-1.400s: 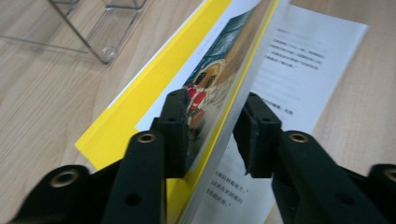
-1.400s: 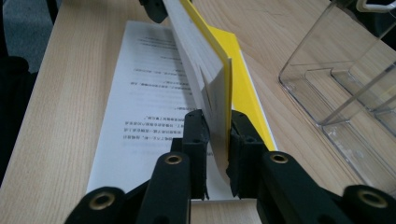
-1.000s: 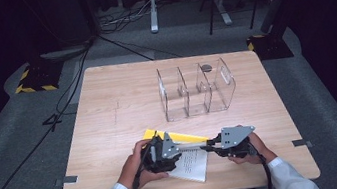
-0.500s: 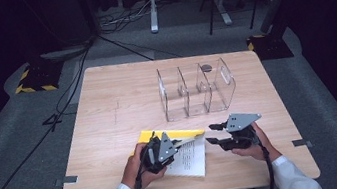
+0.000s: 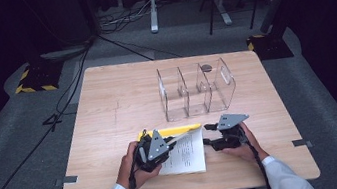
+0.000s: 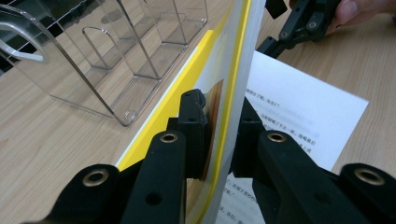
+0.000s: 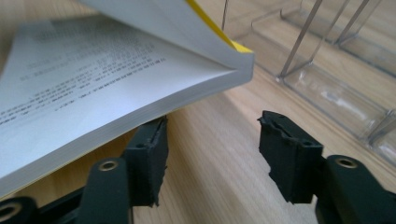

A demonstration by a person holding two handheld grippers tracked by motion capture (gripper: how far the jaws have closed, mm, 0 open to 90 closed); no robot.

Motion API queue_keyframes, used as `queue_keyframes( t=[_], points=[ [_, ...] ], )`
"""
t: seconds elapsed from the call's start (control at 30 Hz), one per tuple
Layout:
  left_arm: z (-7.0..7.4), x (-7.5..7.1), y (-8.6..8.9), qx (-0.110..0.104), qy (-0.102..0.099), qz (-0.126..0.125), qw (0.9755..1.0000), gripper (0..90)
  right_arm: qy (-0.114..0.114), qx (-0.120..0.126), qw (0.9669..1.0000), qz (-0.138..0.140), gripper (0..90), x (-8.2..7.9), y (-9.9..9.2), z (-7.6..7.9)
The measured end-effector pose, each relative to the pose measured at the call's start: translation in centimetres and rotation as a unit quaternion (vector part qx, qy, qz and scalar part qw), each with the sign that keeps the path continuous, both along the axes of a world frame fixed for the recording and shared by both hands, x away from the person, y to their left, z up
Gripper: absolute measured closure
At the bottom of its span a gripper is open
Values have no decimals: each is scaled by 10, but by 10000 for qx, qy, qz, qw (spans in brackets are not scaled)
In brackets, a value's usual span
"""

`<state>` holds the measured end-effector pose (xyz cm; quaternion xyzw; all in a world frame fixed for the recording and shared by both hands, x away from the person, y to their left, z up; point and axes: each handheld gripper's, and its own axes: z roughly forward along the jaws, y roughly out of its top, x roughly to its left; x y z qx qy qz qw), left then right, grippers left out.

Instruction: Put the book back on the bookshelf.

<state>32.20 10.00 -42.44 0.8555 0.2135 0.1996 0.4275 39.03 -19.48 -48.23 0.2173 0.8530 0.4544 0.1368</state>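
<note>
A book with a yellow cover (image 5: 185, 153) lies open near the table's front edge, its printed white page facing up. My left gripper (image 5: 156, 147) is shut on the raised yellow cover and some pages (image 6: 224, 135), holding them on edge above the page (image 6: 299, 107). My right gripper (image 5: 211, 134) sits just right of the book, open, and its jaws have just been opening. Between the right gripper's jaws (image 7: 212, 149) is bare wood, with the book's lifted corner (image 7: 116, 84) hanging over its left jaw. The left gripper view has the right gripper (image 6: 303, 23) at its top right.
A clear acrylic organiser (image 5: 196, 88) with three compartments stands upright behind the book, mid-table. It is close on the left in the left gripper view (image 6: 116, 51) and on the right in the right gripper view (image 7: 336, 93). Cables and stands lie on the floor beyond the wooden table (image 5: 116, 97).
The right gripper has let go of the book's cover and opened, drawing slightly away to the right. The left gripper has shut on the raised cover and pages.
</note>
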Motion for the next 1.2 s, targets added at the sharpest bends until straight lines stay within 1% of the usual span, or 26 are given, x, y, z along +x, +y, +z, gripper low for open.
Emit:
queue_keyframes(
  t=[0.03,0.07,0.1,0.13,0.17,0.2,0.27,0.3,0.37,0.4,0.43,0.53,0.57,0.6,0.63,0.73,0.8,0.83,0.87,0.97,1.03,1.07,1.1,1.13,1.17,1.2],
  points=[
    [0,0,0,0,0,0,10000,782,0,0,10000,0,452,0,0,0],
    [0,1,0,-42,87,-75,9999,782,-46,222,9997,-30,459,-1,-3,4],
    [1,2,-1,3,150,-163,9998,779,-26,387,9992,-31,476,-1,-5,7],
    [1,3,-3,31,189,-193,9996,770,-9,598,9981,-128,502,-3,-7,11],
    [1,3,-4,31,189,-202,9996,758,15,726,9971,-211,512,-4,-7,15],
    [1,2,-4,30,180,-203,9996,753,-18,814,9964,-224,518,-5,-6,18],
    [1,0,-4,-7,161,-213,9996,751,-226,897,9954,-258,536,-9,-3,29],
    [2,0,-3,-19,137,-198,9997,754,-268,943,9949,-256,536,-10,-1,32],
    [3,-1,-3,-117,135,-183,9997,759,-292,1131,9930,-184,537,-11,0,39],
    [3,0,-3,-204,131,-213,9995,759,-338,1123,9929,-195,537,-11,1,41],
    [3,0,-3,-204,131,-213,9995,760,-338,1123,9929,-195,537,-11,1,41],
    [4,4,-7,-357,185,-333,9986,758,-460,1232,9907,-349,537,-12,-1,46],
    [5,6,-9,-411,175,-367,9983,757,-485,1263,9900,-411,537,-12,-3,48],
    [5,7,-12,-479,183,-407,9979,757,-509,1263,9895,-477,541,-12,-4,49],
    [6,9,-15,-566,170,-479,9971,754,-562,1259,9891,-523,550,-12,-6,51],
    [9,13,-24,-732,166,-618,9953,749,-724,1277,9871,-640,558,-13,-13,61],
    [12,15,-35,-851,88,-727,9937,742,-793,1314,9856,-713,559,-12,-20,70],
    [13,16,-39,-912,81,-774,9928,735,-842,1288,9853,-745,559,-12,-24,76],
    [14,16,-43,-949,34,-808,9922,726,-944,1234,9847,-783,562,-14,-27,81],
    [14,14,-53,-1108,-59,-864,9901,713,-1107,1212,9829,-831,573,-18,-33,93],
    [14,12,-55,-1105,-153,-837,9902,704,-1196,1189,9824,-799,572,-22,-34,98],
    [14,11,-55,-1099,-160,-785,9907,702,-1228,1180,9825,-756,572,-23,-34,101],
    [14,11,-55,-1099,-160,-785,9907,698,-1228,1180,9825,-756,572,-23,-34,101],
    [15,11,-54,-1096,-162,-745,9910,698,-1342,1107,9820,-730,573,-27,-31,106],
    [15,11,-51,-1124,-132,-701,9911,699,-1390,1085,9816,-727,572,-27,-28,107],
    [15,11,-51,-1124,-132,-701,9911,699,-1390,1085,9816,-727,572,-27,-28,107]
  ],
)
